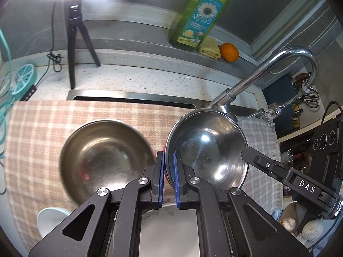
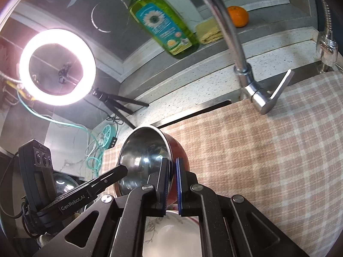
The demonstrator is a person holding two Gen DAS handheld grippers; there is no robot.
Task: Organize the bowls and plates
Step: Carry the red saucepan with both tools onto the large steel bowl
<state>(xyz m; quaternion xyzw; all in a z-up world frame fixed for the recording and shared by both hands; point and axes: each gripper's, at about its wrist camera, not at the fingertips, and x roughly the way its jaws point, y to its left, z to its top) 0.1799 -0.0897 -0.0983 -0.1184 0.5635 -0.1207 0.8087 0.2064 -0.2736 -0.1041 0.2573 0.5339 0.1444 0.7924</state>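
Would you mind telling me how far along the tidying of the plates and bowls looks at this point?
Early. Done: nothing visibly stacked. In hand: the red-sided steel bowl, tilted, rim pinched by the left gripper and right gripper on opposite sides. Left: a second steel bowl alone on the checked cloth, a small white bowl near it, a floral white plate below the fingers.

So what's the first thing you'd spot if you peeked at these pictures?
The shiny steel bowl with a red outside, tilted up in the middle above the checked cloth, each hand-held gripper clamping its rim: left hand-held gripper, right hand-held gripper. Then the glowing ring light at the left, and the green dish soap bottle on the ledge behind.
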